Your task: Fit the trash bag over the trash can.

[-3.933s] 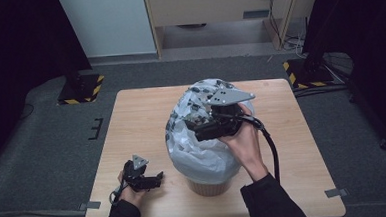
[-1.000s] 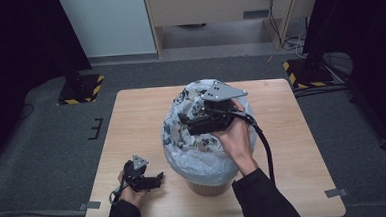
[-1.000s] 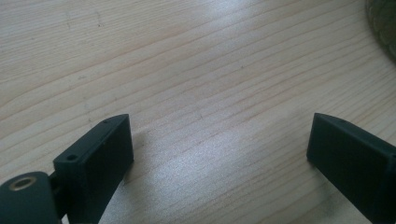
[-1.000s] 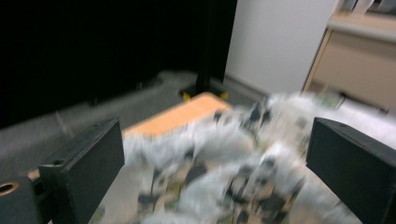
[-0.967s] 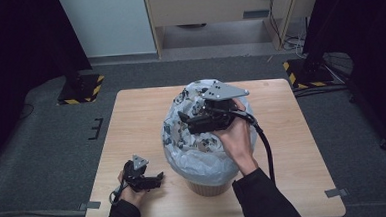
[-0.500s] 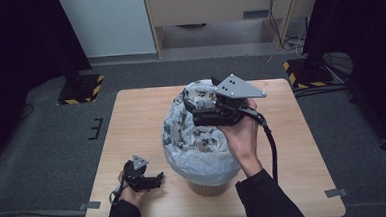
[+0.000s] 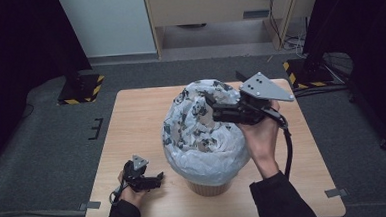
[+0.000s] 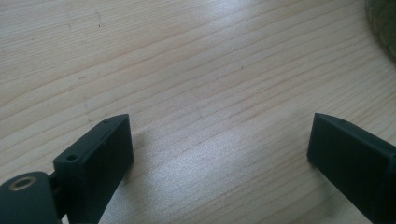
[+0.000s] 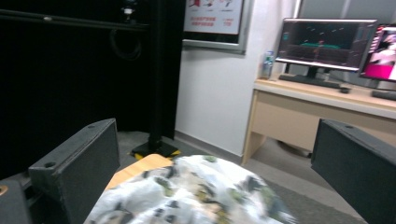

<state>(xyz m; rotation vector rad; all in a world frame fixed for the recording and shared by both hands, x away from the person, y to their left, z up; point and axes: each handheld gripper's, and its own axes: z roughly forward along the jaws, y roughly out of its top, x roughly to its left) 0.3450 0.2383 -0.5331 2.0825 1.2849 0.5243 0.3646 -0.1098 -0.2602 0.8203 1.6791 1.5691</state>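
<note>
Both tongs (image 7: 212, 105) agape, cloth (image 7: 202, 125) ungripped.

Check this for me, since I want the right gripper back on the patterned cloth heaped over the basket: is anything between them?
Nothing visible. The right gripper, jaws open, hovers just over the patterned cloth, with only air between them.
</note>
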